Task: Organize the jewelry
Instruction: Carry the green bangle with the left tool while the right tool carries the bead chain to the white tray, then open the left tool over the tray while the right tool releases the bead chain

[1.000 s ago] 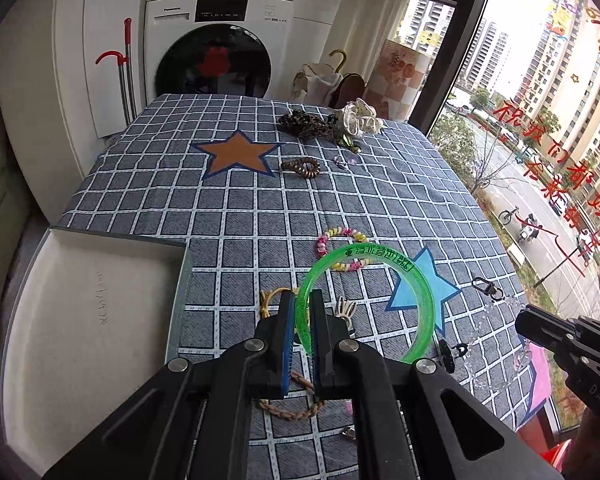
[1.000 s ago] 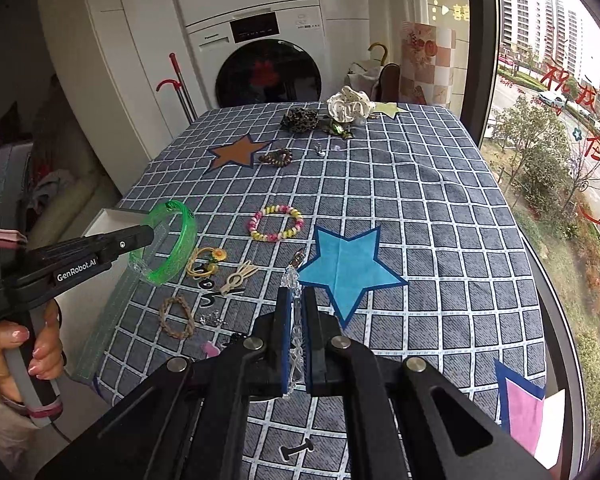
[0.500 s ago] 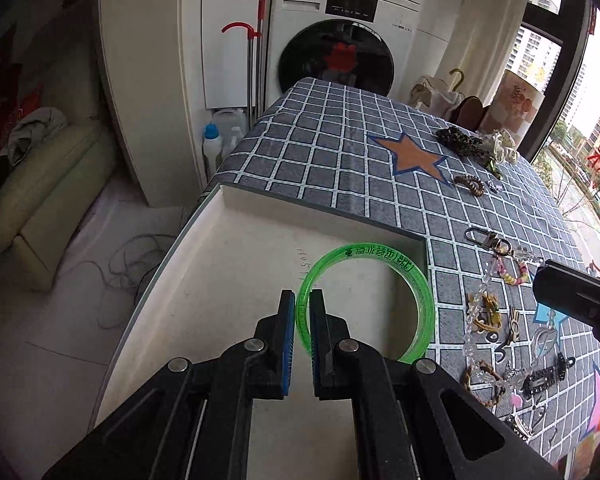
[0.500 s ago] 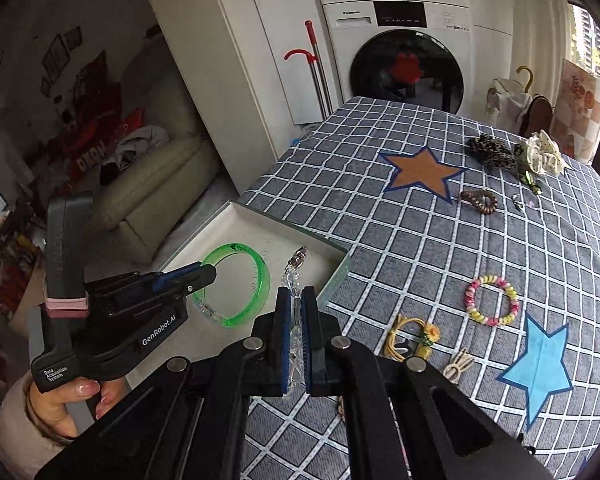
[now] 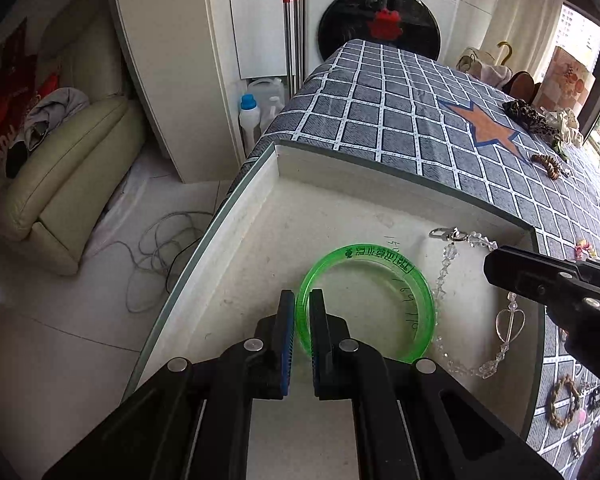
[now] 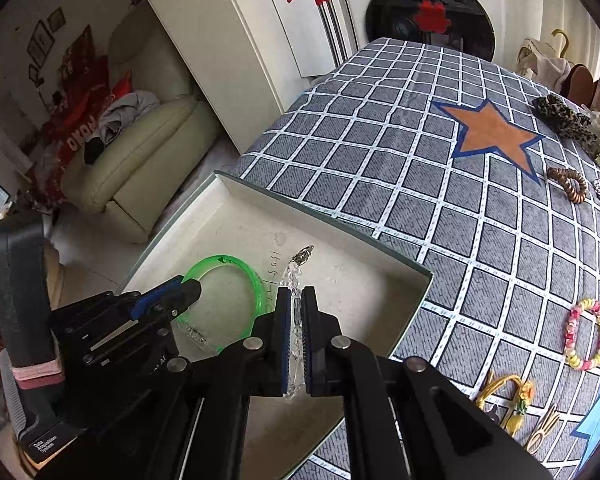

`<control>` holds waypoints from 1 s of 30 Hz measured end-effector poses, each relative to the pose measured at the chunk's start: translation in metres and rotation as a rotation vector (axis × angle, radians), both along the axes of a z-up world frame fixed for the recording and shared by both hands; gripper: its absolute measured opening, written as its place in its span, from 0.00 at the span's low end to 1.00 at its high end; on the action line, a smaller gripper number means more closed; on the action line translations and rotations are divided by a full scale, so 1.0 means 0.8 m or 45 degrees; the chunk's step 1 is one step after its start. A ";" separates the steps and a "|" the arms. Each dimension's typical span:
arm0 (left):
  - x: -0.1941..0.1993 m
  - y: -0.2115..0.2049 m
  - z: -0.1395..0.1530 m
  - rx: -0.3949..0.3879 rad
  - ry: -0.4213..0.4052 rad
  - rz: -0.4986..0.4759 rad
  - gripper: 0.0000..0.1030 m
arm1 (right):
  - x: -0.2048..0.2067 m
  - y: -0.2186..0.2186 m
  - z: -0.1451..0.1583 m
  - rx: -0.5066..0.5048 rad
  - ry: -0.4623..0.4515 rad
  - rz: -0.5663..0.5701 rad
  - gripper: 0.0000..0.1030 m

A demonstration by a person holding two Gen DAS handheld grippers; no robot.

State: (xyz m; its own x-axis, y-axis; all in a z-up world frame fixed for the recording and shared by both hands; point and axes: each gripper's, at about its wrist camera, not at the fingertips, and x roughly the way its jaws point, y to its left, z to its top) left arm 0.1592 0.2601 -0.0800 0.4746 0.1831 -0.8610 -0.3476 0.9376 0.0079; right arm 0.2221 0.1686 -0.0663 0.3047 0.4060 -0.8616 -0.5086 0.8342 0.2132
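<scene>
My left gripper (image 5: 301, 300) is shut on a translucent green bangle (image 5: 380, 264) and holds it low inside the white open box (image 5: 340, 176) at the table's left edge. My right gripper (image 6: 297, 300) is shut on a clear crystal bead chain (image 6: 296, 270) with a metal clasp; in the left wrist view the chain (image 5: 444, 256) hangs down onto the box floor beside the bangle, with a heart pendant at its end. The left gripper (image 6: 188, 286) and the bangle (image 6: 256, 284) show in the right wrist view too.
More jewelry lies on the checked tablecloth (image 6: 420, 160): a pastel bead bracelet (image 6: 586, 334), a brown bead bracelet (image 6: 568, 184), a yellow cord piece (image 6: 508, 396), a woven bracelet (image 5: 564, 400), scrunchies (image 6: 564, 116) at the far end. A washing machine (image 5: 380, 12) and sofa (image 5: 68, 160) stand beyond.
Both grippers have moved further in over the box and lower. The bangle and the crystal chain have come down close to the box floor, side by side.
</scene>
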 end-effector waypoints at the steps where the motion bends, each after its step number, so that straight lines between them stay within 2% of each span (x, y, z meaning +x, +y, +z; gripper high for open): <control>1: 0.001 0.000 -0.002 0.008 0.009 0.002 0.14 | 0.006 0.000 -0.007 -0.018 0.003 -0.006 0.05; 7: 0.005 -0.005 -0.002 0.068 0.024 -0.009 0.14 | 0.018 -0.001 -0.032 -0.121 0.022 -0.022 0.05; 12: 0.007 -0.005 -0.002 0.067 0.038 -0.006 0.14 | 0.018 0.007 -0.033 -0.178 -0.005 -0.008 0.07; 14: 0.008 -0.006 -0.001 0.070 0.042 -0.003 0.14 | 0.018 0.007 -0.031 -0.175 -0.006 -0.010 0.16; 15: 0.008 -0.007 0.000 0.072 0.042 -0.001 0.14 | 0.018 0.005 -0.029 -0.163 -0.006 -0.015 0.29; 16: 0.008 -0.007 0.000 0.073 0.042 0.001 0.14 | 0.017 0.004 -0.025 -0.147 -0.014 -0.018 0.46; 18: 0.007 -0.008 0.002 0.073 0.040 0.006 0.14 | 0.014 0.002 -0.014 -0.123 -0.049 -0.023 0.56; 23: 0.005 -0.014 0.010 0.091 0.029 -0.003 0.14 | 0.000 -0.005 0.015 -0.102 -0.124 -0.035 0.62; 25: 0.003 -0.015 0.013 0.087 0.019 -0.005 0.14 | -0.005 -0.013 0.024 -0.090 -0.136 -0.049 0.66; 27: 0.001 -0.015 0.017 0.073 0.006 -0.004 0.14 | -0.009 -0.022 0.031 -0.080 -0.139 -0.061 0.66; 28: -0.001 -0.015 0.019 0.069 0.000 0.002 0.21 | -0.011 -0.028 0.035 -0.074 -0.142 -0.070 0.67; 29: -0.001 -0.015 0.021 0.066 -0.004 0.007 0.35 | -0.014 -0.034 0.038 -0.068 -0.144 -0.078 0.68; 30: -0.003 -0.015 0.023 0.066 -0.014 0.021 0.81 | -0.017 -0.040 0.042 -0.062 -0.146 -0.087 0.70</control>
